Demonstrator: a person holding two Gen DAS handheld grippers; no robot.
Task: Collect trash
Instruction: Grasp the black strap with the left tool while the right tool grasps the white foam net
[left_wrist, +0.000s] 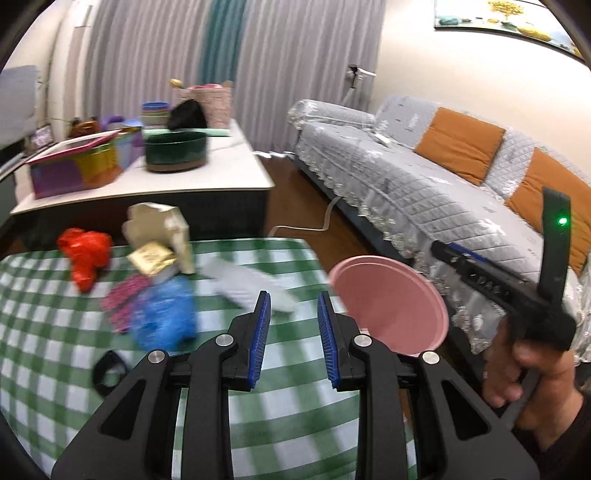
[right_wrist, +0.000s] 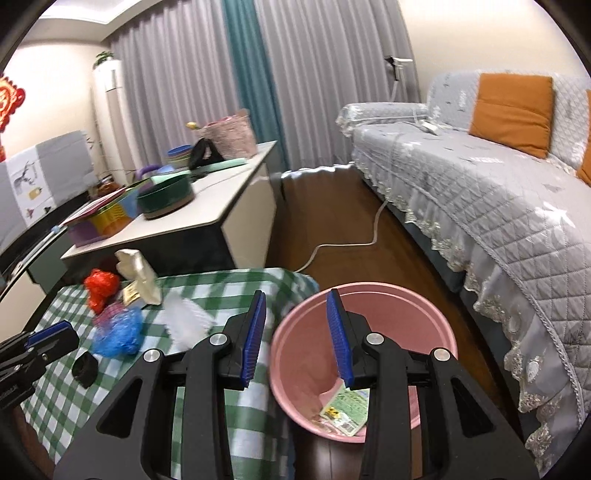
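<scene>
Trash lies on the green checked tablecloth: a red plastic bag, a beige carton, a gold wrapper, a pink patterned scrap, a blue plastic bag, a white tissue and a black ring. My left gripper is open and empty above the table, just short of the tissue. The pink bin stands on the floor beside the table, with a green wrapper inside. My right gripper is open and empty over the bin's near rim.
A white-topped cabinet behind the table carries bowls, boxes and a basket. A grey quilted sofa with orange cushions runs along the right. A white cable lies on the wooden floor. The right gripper's handle and hand show in the left wrist view.
</scene>
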